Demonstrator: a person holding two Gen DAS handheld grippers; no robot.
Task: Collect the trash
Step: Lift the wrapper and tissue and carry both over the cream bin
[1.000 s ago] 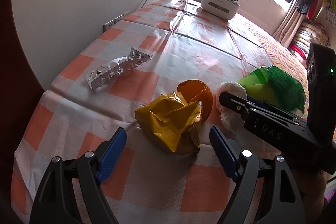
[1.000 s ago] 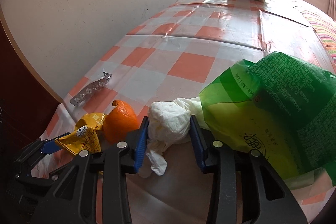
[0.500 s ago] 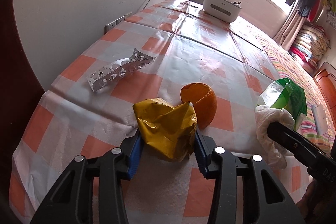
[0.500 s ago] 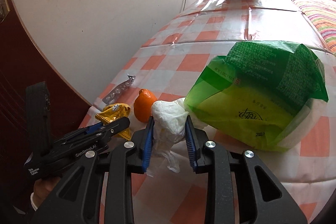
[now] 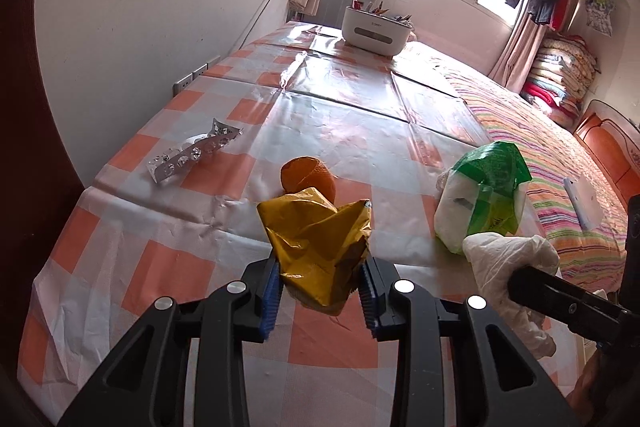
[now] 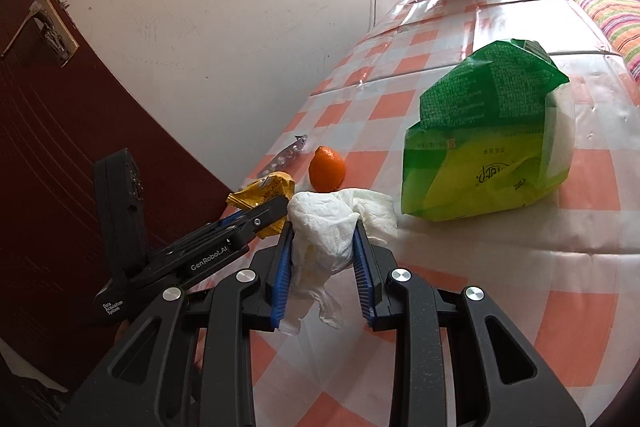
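Note:
My left gripper (image 5: pixel 320 287) is shut on a crumpled yellow wrapper (image 5: pixel 316 243) and holds it above the checked tablecloth (image 5: pixel 168 275). My right gripper (image 6: pixel 322 263) is shut on a crumpled white tissue (image 6: pixel 328 227), also lifted; the tissue shows in the left wrist view (image 5: pixel 508 259). An orange peel (image 5: pixel 306 179) sits on the cloth just behind the wrapper. A silver blister pack (image 5: pixel 192 155) lies farther left. A green tissue pack (image 6: pixel 488 139) stands to the right.
A white organiser box (image 5: pixel 376 31) stands at the table's far end. A wall with sockets (image 5: pixel 192 75) runs along the left edge. A striped bed (image 5: pixel 560 163) lies to the right. A brown door (image 6: pixel 60 131) is at the near left.
Both grippers have lifted and pulled back with their loads. The left closed on the yellow wrapper a second ago; the orange peel stays on the cloth.

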